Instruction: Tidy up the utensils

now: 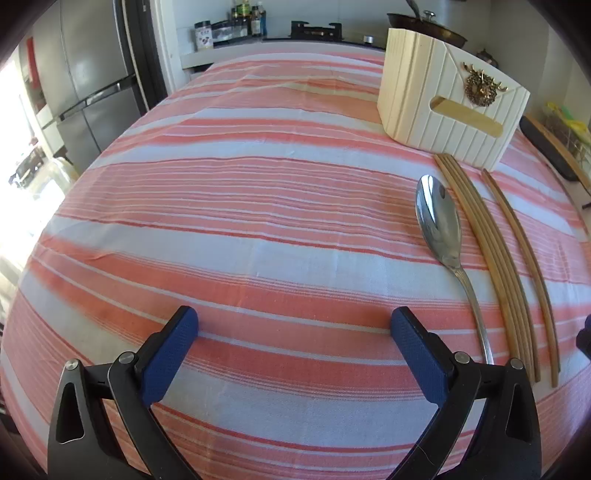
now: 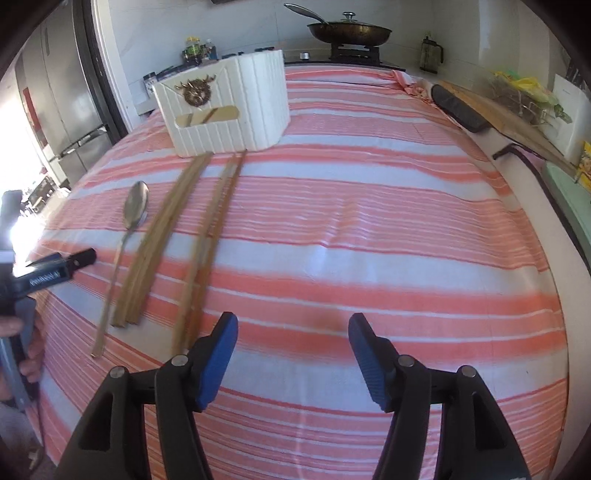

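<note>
Left gripper (image 1: 293,326) spread wide, empty, above striped desk (image 1: 240,221); right gripper (image 2: 292,334) parted, empty; spoon (image 1: 441,225) beside chopsticks (image 1: 491,254), near white holder (image 1: 443,110).

A lidded pan (image 2: 349,32) sits on the stove beyond the striped tablecloth (image 1: 240,206), fridge (image 1: 92,85) alongside.

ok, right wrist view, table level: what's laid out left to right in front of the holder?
Silver metal spoon → bundle of wooden chopsticks → second, blurred pair of wooden chopsticks → bare pink-and-white striped tablecloth. The white ribbed utensil holder stands behind them.
</note>
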A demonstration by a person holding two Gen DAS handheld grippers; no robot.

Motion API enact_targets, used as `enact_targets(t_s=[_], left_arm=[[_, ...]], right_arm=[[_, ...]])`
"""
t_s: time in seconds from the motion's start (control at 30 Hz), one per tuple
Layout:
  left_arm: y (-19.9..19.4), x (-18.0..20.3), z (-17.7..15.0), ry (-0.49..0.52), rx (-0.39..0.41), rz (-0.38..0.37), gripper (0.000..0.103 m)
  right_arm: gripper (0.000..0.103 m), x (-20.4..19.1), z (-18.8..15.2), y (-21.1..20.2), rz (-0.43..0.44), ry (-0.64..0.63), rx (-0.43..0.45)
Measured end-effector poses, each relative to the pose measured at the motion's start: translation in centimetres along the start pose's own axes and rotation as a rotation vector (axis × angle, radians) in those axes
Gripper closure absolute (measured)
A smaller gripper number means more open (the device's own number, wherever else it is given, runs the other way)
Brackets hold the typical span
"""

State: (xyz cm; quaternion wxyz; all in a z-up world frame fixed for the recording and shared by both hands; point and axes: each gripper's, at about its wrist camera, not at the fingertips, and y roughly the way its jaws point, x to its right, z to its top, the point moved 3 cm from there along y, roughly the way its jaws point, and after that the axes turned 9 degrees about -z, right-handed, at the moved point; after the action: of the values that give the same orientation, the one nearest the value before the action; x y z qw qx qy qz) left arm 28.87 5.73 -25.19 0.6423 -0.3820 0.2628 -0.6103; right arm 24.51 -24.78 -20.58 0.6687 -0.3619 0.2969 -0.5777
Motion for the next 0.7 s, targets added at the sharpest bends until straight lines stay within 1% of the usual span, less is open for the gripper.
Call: enact_targets(t_s=[0.03,0.1,0.13,0.17,0.23,0.27,0.3,0.37,0.43,0.5,0.53,0.57,0.63,0.7], left_arm=[[0.0,0.0,0.0,0.000,0.001,-0.001,0.000],[0.0,0.0,0.0,0.000,0.002,-0.002,0.000],[0.0,0.0,0.0,0.001,0.002,-0.002,0.000],[0.0,0.0,0.0,0.001,0.002,-0.002,0.000],[0.0,0.0,0.0,0.001,0.002,-0.002,0.000],[0.0,0.0,0.0,0.001,0.002,-0.002,0.000],[0.0,0.0,0.0,0.001,0.002,-0.003,0.000],[0.0,0.0,0.0,0.001,0.002,-0.003,0.000],[0.0,0.0,0.0,0.001,0.002,-0.003,0.000],[0.0,0.0,0.0,0.001,0.002,-0.004,0.000],[0.0,0.0,0.0,0.000,0.001,-0.007,0.000],[-0.1,-0.1,0.1,-0.006,0.001,-0.012,0.000],[-0.7,-0.1,0.0,-0.029,0.018,-0.034,0.001],[-1.6,0.5,-0.2,-0.046,0.045,-0.088,0.001]], right_arm=[[0.040,-0.7,0.7,-0.1,0.009,-0.020,0.007],[0.052,-2.2,1.9,0.4,0.032,-0.061,0.006],[0.064,-2.9,2.4,0.8,0.045,-0.072,-0.005],[0.072,-3.4,2.7,1.4,0.059,-0.081,-0.020],[0.076,-4.2,3.0,2.5,0.078,-0.089,-0.046],[0.081,-4.4,3.0,3.0,0.082,-0.088,-0.058],[0.081,-4.5,3.0,3.4,0.093,-0.081,-0.065],[0.086,-4.6,3.3,3.5,0.112,-0.070,-0.070],[0.087,-5.2,3.3,3.6,0.112,-0.101,-0.076],[0.088,-5.8,3.0,3.5,0.085,-0.157,-0.067],[0.094,-5.9,3.0,3.5,0.063,-0.180,-0.063],[0.097,-5.7,3.0,3.5,0.035,-0.183,-0.061],[0.097,-4.8,2.9,3.4,0.004,-0.148,-0.061],[0.097,-3.8,2.2,2.9,-0.027,-0.136,-0.054]])
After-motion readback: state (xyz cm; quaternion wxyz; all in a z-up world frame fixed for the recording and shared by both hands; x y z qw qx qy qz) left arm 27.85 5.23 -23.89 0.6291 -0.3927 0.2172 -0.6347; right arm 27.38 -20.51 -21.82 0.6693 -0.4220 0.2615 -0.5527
